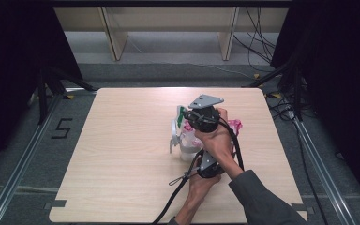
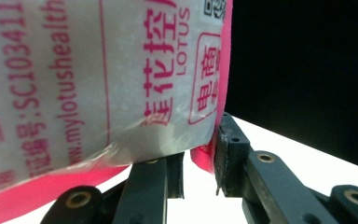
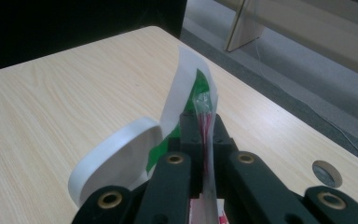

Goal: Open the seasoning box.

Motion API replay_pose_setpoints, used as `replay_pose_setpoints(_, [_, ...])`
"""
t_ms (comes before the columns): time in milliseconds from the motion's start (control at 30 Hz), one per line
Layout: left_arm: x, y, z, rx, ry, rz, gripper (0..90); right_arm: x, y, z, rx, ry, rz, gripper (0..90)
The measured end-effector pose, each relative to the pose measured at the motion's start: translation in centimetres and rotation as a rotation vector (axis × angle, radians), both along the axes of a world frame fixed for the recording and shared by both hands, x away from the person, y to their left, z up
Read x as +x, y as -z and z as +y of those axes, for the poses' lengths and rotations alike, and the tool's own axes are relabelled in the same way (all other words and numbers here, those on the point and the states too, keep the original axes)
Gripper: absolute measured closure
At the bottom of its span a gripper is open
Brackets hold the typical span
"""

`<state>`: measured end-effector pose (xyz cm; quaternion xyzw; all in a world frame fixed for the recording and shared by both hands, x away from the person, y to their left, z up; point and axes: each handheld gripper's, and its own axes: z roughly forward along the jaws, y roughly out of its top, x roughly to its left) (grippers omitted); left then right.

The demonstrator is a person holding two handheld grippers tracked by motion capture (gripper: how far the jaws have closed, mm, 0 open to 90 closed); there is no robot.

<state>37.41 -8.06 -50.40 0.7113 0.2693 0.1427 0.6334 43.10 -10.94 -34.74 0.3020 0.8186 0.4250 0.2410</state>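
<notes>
Pouch held by both grippers, mid-table, above white cup.

Translucent plastic pouch w/ pink print and pink edge (image 2: 121,79) is pinched at its top seam by right gripper (image 3: 204,126), jaws clamped tight on the film. Left gripper (image 2: 200,163): lower pink corner sits betw. jaws, apparently nipped; pad contact can't be fully confirmed. Pouch is kept over centre-right of light wooden table (image 1: 122,140), beside white round plastic cup w/ green-and-white peeled lid (image 3: 121,158). For a clean tear/pour, top seam should be kept taut, corner gripped squarely, grippers drawn apart slowly, opening kept aimed at cup.
</notes>
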Motion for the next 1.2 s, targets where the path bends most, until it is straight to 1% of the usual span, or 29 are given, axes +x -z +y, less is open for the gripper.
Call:
replay_pose_setpoints(33, [0.0, -0.02, 0.0, -0.001, 0.0, -0.001, 75.2, -0.03, 0.07, 0.09, 0.01, 0.009, -0.01, 89.3])
replay_pose_setpoints(67, [-0.02, -0.02, -0.01, -0.002, 0.0, -0.001, 75.1, -0.04, -0.01, 0.03, 0.003, -0.002, -0.004, 89.4])
replay_pose_setpoints(133, [-0.03, 0.0, -0.02, -0.003, 0.002, 0.002, 75.2, -0.02, 0.11, 0.09, 0.007, 0.009, -0.009, 89.3])
replay_pose_setpoints(167, [-0.11, 0.0, -0.14, -0.029, 0.004, 0.009, 75.1, -0.01, 0.15, 0.1, 0.007, 0.007, 0.001, 89.4])
replay_pose_setpoints(200, [-0.07, -0.03, 0.09, -0.008, 0.006, -0.001, 75.1, 0.02, 0.22, 0.16, -0.008, 0.002, -0.015, 89.3])
replay_pose_setpoints(233, [-0.05, -0.04, 0.08, -0.012, 0.011, -0.002, 75.1, -0.01, 0.15, 0.17, -0.011, -0.003, -0.007, 89.3])
replay_pose_setpoints(267, [-0.23, -0.04, -0.3, -0.063, 0.006, 0.019, 75.1, -0.01, 0.15, 0.17, -0.009, -0.004, -0.007, 89.3])
replay_pose_setpoints(300, [-0.23, -0.02, -0.34, -0.07, 0.007, 0.02, 75.1, 0.0, 0.18, 0.21, 0.002, 0.005, -0.008, 89.3])
replay_pose_setpoints(333, [-0.03, -0.07, 0.08, 0.009, 0.008, -0.001, 75.1, -0.02, 0.07, 0.09, 0.006, 0.006, 0.008, 89.3])
replay_pose_setpoints(367, [-0.05, -0.09, 0.08, 0.009, 0.009, 0.0, 75.1, 0.02, 0.05, 0.05, 0.008, 0.004, 0.003, 89.3])
replay_pose_setpoints(400, [-0.1, -0.09, -0.06, -0.017, 0.006, 0.008, 75.1, -0.04, 0.01, 0.05, -0.002, 0.003, 0.002, 89.3])
replay_pose_setpoints(433, [-0.09, -0.12, 0.17, 0.002, 0.013, 0.002, 75.1, -0.08, 0.18, 0.2, 0.006, 0.011, -0.012, 89.3])
replay_pose_setpoints(467, [-0.12, -0.06, -0.1, -0.018, 0.009, 0.01, 75.1, -0.02, 0.2, 0.15, -0.006, -0.002, -0.008, 89.3])
replay_pose_setpoints(500, [-0.16, -0.04, -0.19, -0.03, -0.004, 0.012, 75.1, 0.0, 0.32, 0.2, -0.008, 0.0, -0.013, 89.3])
replay_pose_setpoints(533, [-0.17, -0.01, -0.26, -0.038, -0.009, 0.009, 75.1, -0.02, 0.22, 0.14, -0.008, 0.001, -0.002, 89.3])
replay_pose_setpoints(567, [-0.05, -0.08, 0.0, 0.002, 0.01, 0.0, 75.1, -0.02, 0.21, 0.15, 0.003, 0.006, -0.003, 89.4])
replay_pose_setpoints(600, [-0.12, -0.11, -0.08, -0.017, -0.007, 0.006, 75.2, -0.03, 0.04, 0.02, 0.001, 0.007, -0.007, 89.3])
replay_pose_setpoints(667, [-0.06, -0.05, 0.0, 0.005, 0.007, -0.003, 75.2, -0.1, 0.07, 0.07, 0.009, 0.008, -0.005, 89.3])
replay_pose_setpoints(700, [-0.18, -0.01, -0.3, -0.041, -0.011, 0.01, 75.2, -0.05, 0.16, 0.14, 0.003, 0.008, -0.012, 89.3])
replay_pose_setpoints(800, [-0.17, -0.14, -0.15, -0.036, -0.006, 0.012, 75.2, -0.05, 0.11, 0.17, 0.002, 0.008, -0.006, 89.3])
replay_pose_setpoints(867, [-0.08, -0.07, -0.09, -0.016, -0.001, 0.003, 75.1, -0.01, 0.07, 0.14, 0.005, 0.006, -0.005, 89.3])
replay_pose_setpoints(900, [-0.17, -0.07, -0.16, -0.033, -0.009, 0.013, 75.1, -0.16, 0.23, 0.36, 0.02, 0.022, 0.011, 89.3])
replay_pose_setpoints(933, [-0.2, -0.09, -0.18, -0.04, -0.006, 0.014, 75.1, 0.02, 0.16, 0.25, -0.006, 0.001, 0.001, 89.3])
replay_pose_setpoints(967, [-0.24, -0.13, -0.3, -0.072, -0.011, 0.022, 75.1, 0.0, 0.16, 0.31, -0.012, 0.0, 0.0, 89.3])
replay_pose_setpoints(1067, [-0.24, -0.13, -0.22, -0.066, -0.012, 0.019, 75.1, -0.01, 0.12, 0.34, -0.006, 0.002, -0.001, 89.3])
replay_pose_setpoints(1100, [-0.2, -0.15, -0.14, -0.053, -0.007, 0.015, 75.1, -0.03, 0.2, 0.39, 0.01, 0.015, -0.001, 89.3])
replay_pose_setpoints(1133, [-0.23, -0.15, -0.19, -0.065, -0.01, 0.019, 75.1, 0.08, 0.21, 0.32, 0.005, 0.01, -0.01, 89.3])
replay_pose_setpoints(1167, [-0.1, -0.17, -0.03, -0.028, 0.012, 0.01, 75.1, 0.02, 0.18, 0.35, -0.002, 0.006, 0.0, 89.3])
replay_pose_setpoints(1200, [-0.24, -0.19, -0.26, -0.069, 0.01, 0.019, 75.1, 0.05, 0.29, 0.47, -0.007, 0.002, -0.017, 89.2])
